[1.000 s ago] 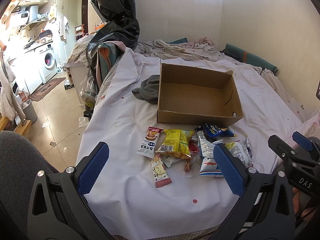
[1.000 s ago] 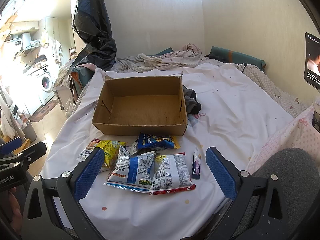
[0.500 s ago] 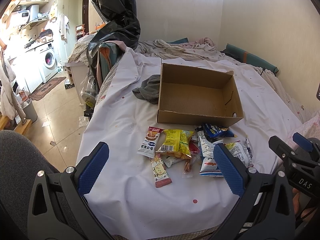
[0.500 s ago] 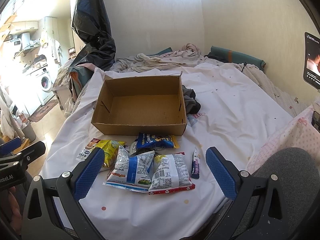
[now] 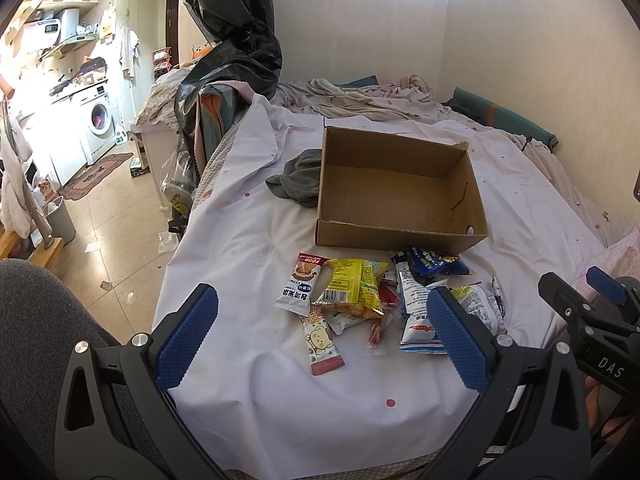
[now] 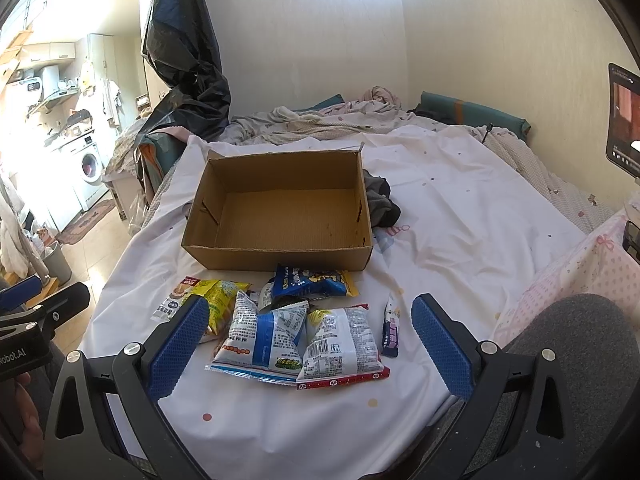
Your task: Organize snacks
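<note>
Several crinkled snack packets [image 6: 296, 332], printed blue, white, yellow and red, heaped on white bedsheet [image 6: 460, 216] just ahead of right gripper [image 6: 310, 344], fingers spread wide, holding nothing. Brown cardboard box [image 6: 280, 256] beyond heap. Left gripper [image 5: 320, 336] likewise spread, unladen.

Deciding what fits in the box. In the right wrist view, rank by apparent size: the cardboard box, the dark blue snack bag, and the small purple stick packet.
1. cardboard box, by far the largest.
2. dark blue snack bag.
3. purple stick packet, the smallest, although nearer the camera.
</note>
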Demonstrator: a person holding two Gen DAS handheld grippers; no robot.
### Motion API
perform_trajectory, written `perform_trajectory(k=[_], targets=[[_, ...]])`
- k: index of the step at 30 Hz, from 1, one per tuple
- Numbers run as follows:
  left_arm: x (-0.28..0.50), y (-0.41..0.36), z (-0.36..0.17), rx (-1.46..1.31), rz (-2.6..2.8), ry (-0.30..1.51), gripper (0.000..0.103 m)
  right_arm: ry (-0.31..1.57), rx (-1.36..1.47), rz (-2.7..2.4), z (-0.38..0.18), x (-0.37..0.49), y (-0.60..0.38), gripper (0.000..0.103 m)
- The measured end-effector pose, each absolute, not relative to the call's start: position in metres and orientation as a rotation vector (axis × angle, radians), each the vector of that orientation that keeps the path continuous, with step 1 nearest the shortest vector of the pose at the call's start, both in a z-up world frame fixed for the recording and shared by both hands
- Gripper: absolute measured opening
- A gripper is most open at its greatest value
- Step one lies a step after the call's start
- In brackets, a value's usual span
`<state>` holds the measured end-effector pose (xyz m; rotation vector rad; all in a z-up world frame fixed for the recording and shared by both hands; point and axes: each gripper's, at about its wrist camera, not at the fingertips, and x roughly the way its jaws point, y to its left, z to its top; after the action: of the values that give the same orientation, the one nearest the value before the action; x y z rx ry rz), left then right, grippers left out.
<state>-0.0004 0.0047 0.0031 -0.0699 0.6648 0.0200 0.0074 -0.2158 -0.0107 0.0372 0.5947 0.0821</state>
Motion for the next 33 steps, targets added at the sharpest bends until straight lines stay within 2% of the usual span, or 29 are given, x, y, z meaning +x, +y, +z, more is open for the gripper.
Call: perform_trajectory(k=[33], targets=[[0.002, 0.013, 0.013, -0.125, -0.009, 0.683, 0.103, 0.642, 0.108, 0.097, -0.007, 0.015, -0.23, 0.103]])
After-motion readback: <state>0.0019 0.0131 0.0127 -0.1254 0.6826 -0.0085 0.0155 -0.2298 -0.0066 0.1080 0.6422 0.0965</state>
